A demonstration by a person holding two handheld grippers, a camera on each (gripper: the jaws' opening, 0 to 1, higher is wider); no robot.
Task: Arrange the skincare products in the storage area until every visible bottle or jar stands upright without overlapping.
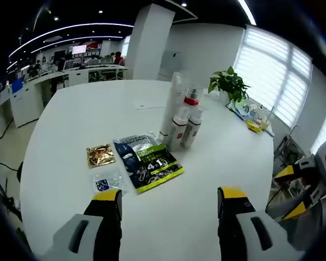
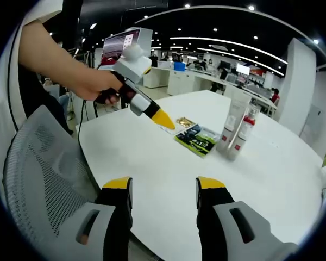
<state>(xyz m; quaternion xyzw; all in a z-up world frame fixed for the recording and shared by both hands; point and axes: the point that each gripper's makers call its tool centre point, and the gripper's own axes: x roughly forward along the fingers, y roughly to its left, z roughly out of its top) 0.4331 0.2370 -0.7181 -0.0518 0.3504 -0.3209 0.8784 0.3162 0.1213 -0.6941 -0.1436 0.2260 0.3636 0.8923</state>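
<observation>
White table (image 1: 70,125): bottles (image 1: 182,122) upright, sachets (image 1: 146,160) beside; plant (image 1: 229,84) behind; both grippers' jaws released, empty

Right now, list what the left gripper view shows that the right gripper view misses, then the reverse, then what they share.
Left gripper view alone: a potted plant by the window blinds, and a small blue-printed clear packet.

Right gripper view alone: a person's hand holding the left gripper, plus a grey mesh chair.

Shared: the white table, the upright bottles, the green-and-black sachet and the gold sachet.
</observation>
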